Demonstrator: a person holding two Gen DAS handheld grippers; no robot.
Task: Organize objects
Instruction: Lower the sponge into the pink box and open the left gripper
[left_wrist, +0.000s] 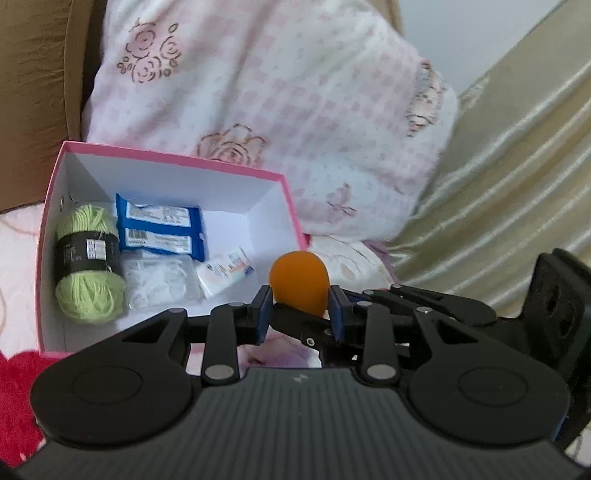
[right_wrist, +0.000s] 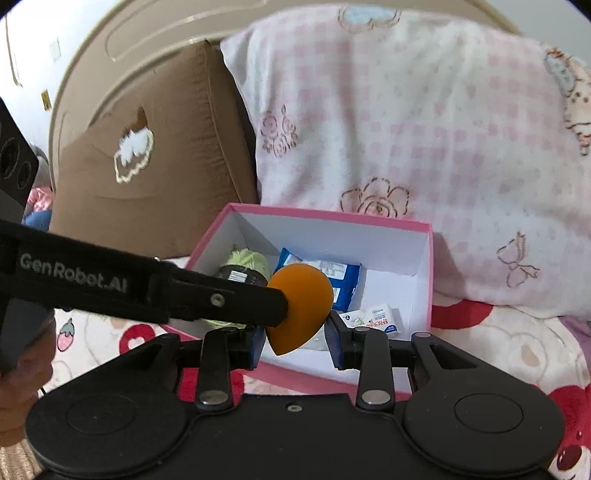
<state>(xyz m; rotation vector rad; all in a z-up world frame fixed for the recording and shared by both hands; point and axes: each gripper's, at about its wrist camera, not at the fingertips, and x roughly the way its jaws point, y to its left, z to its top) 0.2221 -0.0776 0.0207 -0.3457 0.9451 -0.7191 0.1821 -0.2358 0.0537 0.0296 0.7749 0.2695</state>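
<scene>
You are clenching the orange sponge (left_wrist: 299, 282) in your left gripper (left_wrist: 300, 312), holding it just above the near edge of the pink box (left_wrist: 177, 158). Your right gripper (right_wrist: 295, 345) is nearly closed around the same sponge; whether its pads are pressing it, you cannot tell. Green yarn (left_wrist: 90, 258) is lying inside the box.

Both wrist views close, angled down; share pink box (left_wrist: 177, 162).
</scene>
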